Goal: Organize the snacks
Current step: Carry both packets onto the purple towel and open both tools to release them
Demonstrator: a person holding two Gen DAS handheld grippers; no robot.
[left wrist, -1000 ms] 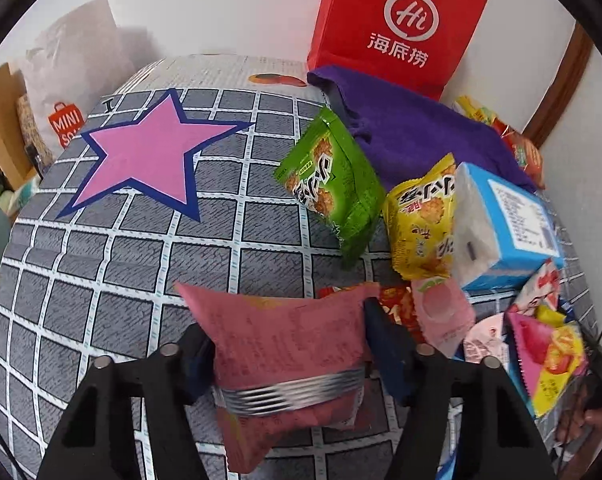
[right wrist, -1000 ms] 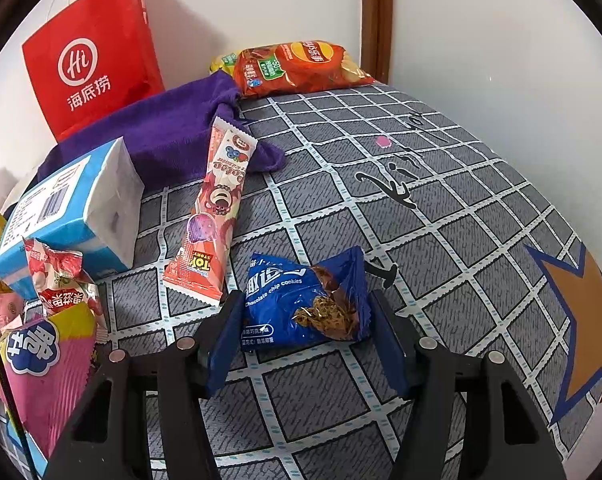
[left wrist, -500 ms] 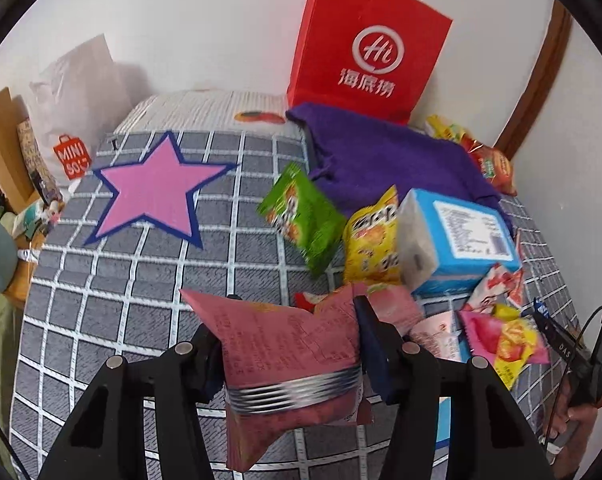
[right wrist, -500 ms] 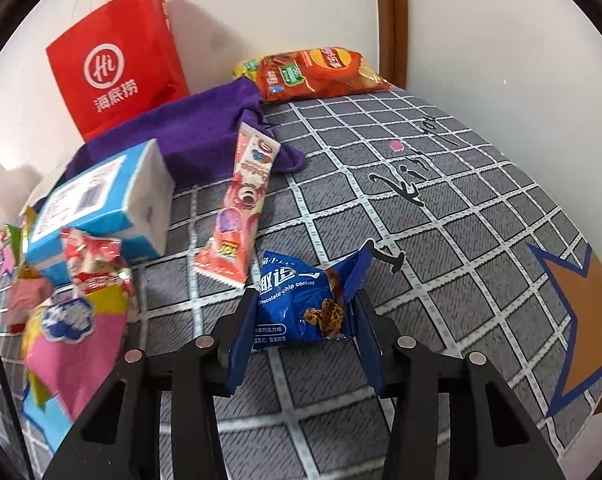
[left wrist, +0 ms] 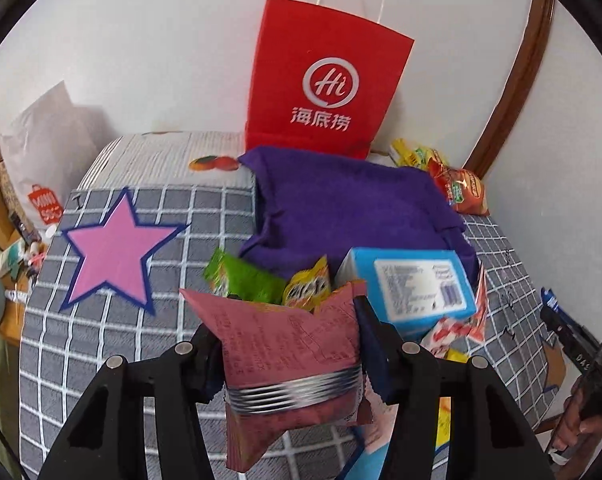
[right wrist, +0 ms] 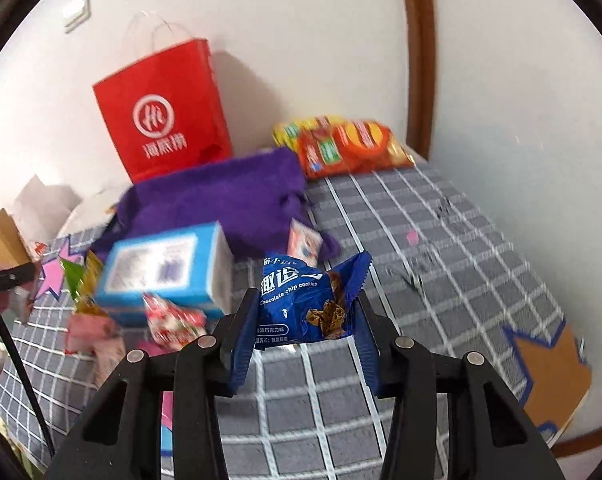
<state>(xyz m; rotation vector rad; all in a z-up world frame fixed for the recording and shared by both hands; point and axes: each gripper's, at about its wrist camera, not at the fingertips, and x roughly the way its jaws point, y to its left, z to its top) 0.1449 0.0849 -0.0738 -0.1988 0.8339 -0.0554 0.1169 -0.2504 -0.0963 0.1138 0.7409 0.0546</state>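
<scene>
My left gripper (left wrist: 291, 354) is shut on a pink snack packet (left wrist: 289, 356) and holds it above the grey checked bed cover (left wrist: 101, 352). My right gripper (right wrist: 307, 320) is shut on a blue chocolate chip cookie packet (right wrist: 305, 304), lifted off the cover (right wrist: 441, 272). A red paper bag (left wrist: 325, 80) stands against the far wall; it also shows in the right wrist view (right wrist: 161, 112). A purple cloth (left wrist: 349, 208) lies in front of it.
A blue tissue box (left wrist: 409, 284), green (left wrist: 245, 280) and yellow (left wrist: 309, 288) snack bags and more packets lie mid-bed. Chip bags (right wrist: 349, 144) sit by the wall corner. A pink star (left wrist: 113, 248) and an orange star (right wrist: 549, 364) mark the cover.
Both grippers have risen and pulled back with their packets, so the red bag and wall now show more fully. The cookie packet has left the cover.
</scene>
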